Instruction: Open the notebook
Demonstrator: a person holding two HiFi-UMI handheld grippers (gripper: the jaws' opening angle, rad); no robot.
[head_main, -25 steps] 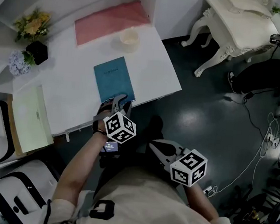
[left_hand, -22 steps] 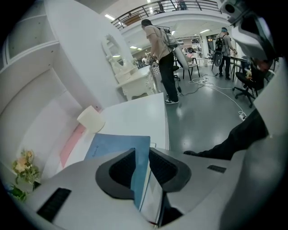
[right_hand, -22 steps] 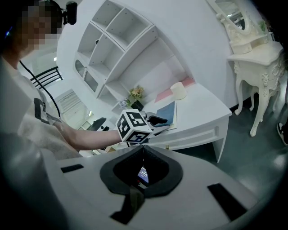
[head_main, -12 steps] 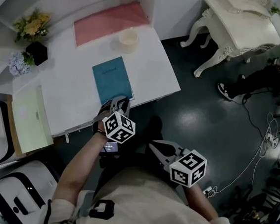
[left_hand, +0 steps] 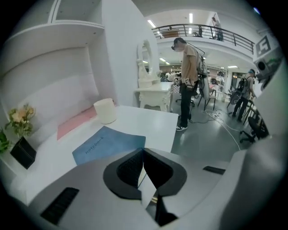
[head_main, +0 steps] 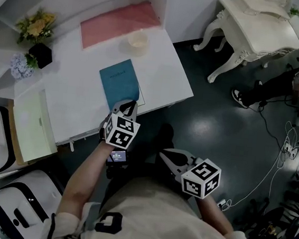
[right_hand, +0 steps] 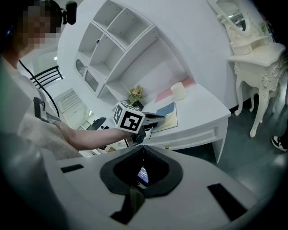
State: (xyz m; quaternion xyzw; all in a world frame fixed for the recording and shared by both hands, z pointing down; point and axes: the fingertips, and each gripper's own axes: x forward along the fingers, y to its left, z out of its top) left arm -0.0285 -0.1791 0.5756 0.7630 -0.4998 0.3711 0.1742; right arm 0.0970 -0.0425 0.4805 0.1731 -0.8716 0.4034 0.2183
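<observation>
A teal notebook (head_main: 120,81) lies near the front edge of the white desk (head_main: 167,76). My left gripper (head_main: 128,104) is at its near edge, and its jaws are closing to a pinch on the cover. The cover's near right part is raised a little, and a pale page (head_main: 141,97) shows beside it. The left gripper view looks over the notebook (left_hand: 105,144) from behind the left gripper (left_hand: 144,152), whose jaw tips meet. In the right gripper view, the left gripper (right_hand: 155,117) holds the cover above the pale page (right_hand: 171,120). My right gripper (head_main: 162,156) hangs shut and empty below the desk.
A cream cup (head_main: 138,41) and a pink folder (head_main: 117,21) lie behind the notebook. Flowers (head_main: 34,24) and a black pot (head_main: 39,55) stand at the desk's left. A pale green folder (head_main: 32,125) sits lower left. An ornate white table (head_main: 260,27) and cables (head_main: 273,156) are at the right.
The left gripper has rolled and its jaws have closed at the notebook's near edge. A pale page now shows beside the cover. The right gripper has not moved.
</observation>
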